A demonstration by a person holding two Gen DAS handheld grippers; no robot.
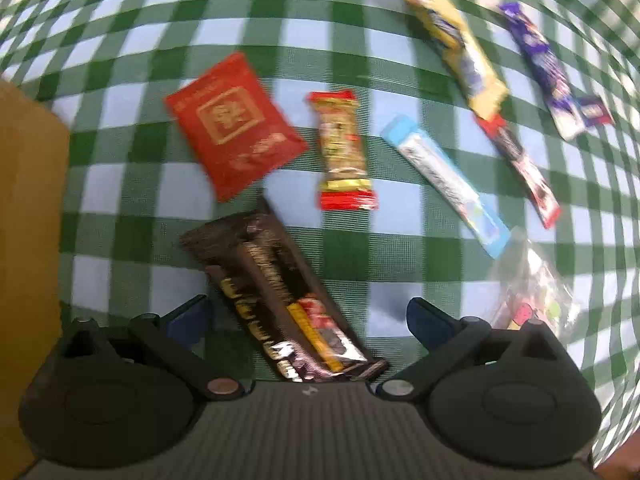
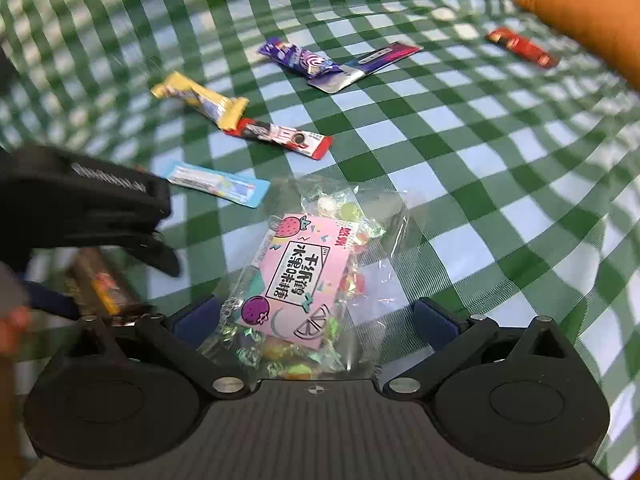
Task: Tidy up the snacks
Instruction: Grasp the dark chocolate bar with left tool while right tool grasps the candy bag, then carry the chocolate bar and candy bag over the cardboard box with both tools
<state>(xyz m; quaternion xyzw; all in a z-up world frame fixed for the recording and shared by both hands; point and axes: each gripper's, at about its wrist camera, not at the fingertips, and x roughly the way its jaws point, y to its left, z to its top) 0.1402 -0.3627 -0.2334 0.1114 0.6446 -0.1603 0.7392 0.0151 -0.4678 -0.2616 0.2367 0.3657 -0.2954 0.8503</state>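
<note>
Snacks lie scattered on a green checked cloth. My left gripper (image 1: 310,320) is open, its fingers either side of a dark brown chocolate bar (image 1: 280,296). Beyond it lie a red packet (image 1: 234,124), a red-and-gold bar (image 1: 344,152), a light blue stick (image 1: 444,180), a red-and-black stick (image 1: 520,168), a yellow bar (image 1: 448,36) and a purple bar (image 1: 540,64). My right gripper (image 2: 316,322) is open around a clear bag of candies with a pink label (image 2: 304,280). The left gripper body (image 2: 80,208) shows at the left of the right wrist view.
A tan box (image 1: 28,240) stands at the left edge of the left wrist view. An orange object (image 2: 592,12) sits at the far right of the right wrist view, with a small red bar (image 2: 520,46) near it. The candy bag also shows in the left wrist view (image 1: 536,292).
</note>
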